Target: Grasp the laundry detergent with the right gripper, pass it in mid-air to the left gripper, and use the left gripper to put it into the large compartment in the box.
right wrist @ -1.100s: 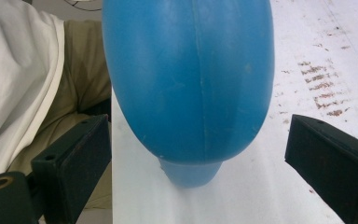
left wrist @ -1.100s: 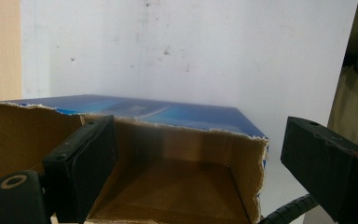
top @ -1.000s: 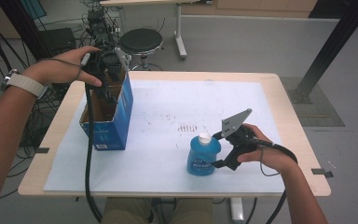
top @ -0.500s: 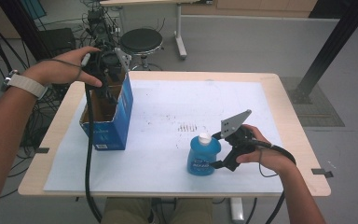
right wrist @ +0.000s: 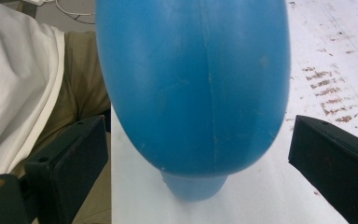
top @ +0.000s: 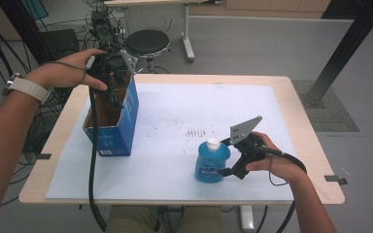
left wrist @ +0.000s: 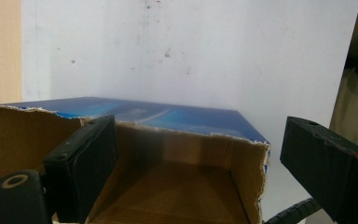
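Stood on a grey floor (top: 252, 43): a wooden table (top: 301, 121) under a white sheet (top: 175, 111). Beyond it, a black stool (top: 147, 42), tangled cables (top: 9, 58) at left, a dark post (top: 347, 46) at right.

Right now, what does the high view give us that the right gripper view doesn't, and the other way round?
High view alone: the blue cardboard box at the table's left, the left tool held over its open top, the bottle's white cap, a black stool behind the table.

Right gripper view alone: the right tool from behind, its jaws spread wider than the bottle with gaps on both sides; the person's white shirt.

Both: the blue bottle standing on the white table cover, with dark marks on the cover.
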{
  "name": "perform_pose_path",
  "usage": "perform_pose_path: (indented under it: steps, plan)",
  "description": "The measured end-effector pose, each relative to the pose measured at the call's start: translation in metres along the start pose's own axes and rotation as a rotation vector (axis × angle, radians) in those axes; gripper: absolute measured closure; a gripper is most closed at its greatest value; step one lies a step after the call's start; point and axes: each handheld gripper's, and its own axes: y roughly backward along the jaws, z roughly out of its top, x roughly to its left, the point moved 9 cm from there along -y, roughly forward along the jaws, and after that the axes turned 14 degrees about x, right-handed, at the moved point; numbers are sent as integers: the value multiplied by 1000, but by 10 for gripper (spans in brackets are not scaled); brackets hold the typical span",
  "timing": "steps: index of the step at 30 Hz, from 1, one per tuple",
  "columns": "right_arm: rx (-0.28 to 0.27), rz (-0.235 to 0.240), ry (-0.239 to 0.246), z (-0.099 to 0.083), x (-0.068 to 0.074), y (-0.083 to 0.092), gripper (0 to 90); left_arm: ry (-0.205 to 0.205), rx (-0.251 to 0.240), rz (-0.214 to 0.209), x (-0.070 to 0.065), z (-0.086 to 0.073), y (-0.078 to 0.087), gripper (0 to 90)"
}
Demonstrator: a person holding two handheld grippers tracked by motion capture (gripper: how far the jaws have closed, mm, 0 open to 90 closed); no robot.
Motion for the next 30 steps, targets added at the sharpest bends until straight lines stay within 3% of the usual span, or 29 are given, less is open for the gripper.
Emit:
perform_pose_path:
  steps: [30]
  plan:
    - [-75,8,-5,1,0,-24,60,-12,7,-5,0,7,-4,120]
